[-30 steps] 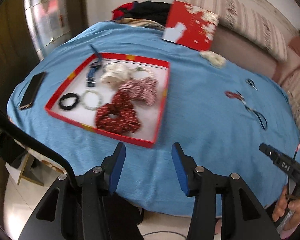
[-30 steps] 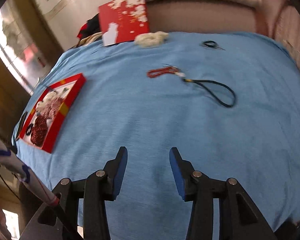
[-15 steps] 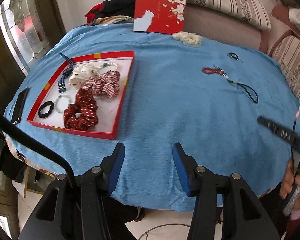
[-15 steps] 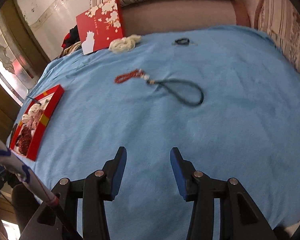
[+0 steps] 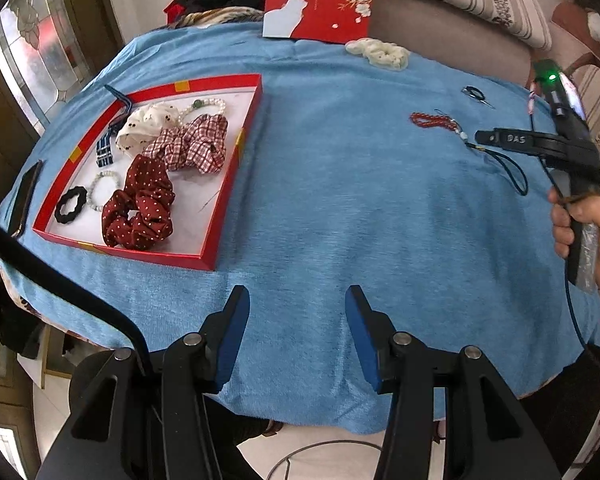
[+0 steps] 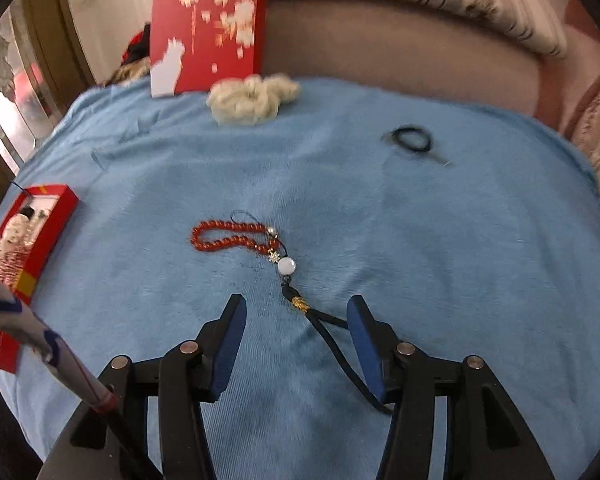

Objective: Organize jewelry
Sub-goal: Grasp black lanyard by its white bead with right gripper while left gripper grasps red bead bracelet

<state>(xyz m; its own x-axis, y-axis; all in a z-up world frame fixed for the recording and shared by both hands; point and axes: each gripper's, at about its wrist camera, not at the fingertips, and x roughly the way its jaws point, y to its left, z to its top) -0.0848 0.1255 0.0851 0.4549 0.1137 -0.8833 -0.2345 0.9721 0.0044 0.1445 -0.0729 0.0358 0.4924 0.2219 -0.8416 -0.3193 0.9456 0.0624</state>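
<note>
**Blue cloth, charm below the right gripper**

Blue cloth covers the desk [image 5: 340, 200]. At left in the left view, a red tray [image 5: 236, 160] holds scrunchies [image 5: 140, 204] and bracelets. The left gripper [image 5: 296, 308] hangs released and empty at lower centre. The right gripper [image 6: 296, 316] is opening, the bead charm's [image 6: 236, 236] black cord between its jaws, unpinched.

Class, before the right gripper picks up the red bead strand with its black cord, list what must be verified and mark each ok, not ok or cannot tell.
1. Right gripper jaws opening, nothing gripped: ok.
2. Black cord lies between the jaws: ok.
3. Red bead strand free of other things: ok.
4. Red tray has bare floor left: ok.
5. Left gripper empty, clear of tray: ok.
6. Pads touching cloth: cannot tell.
</note>
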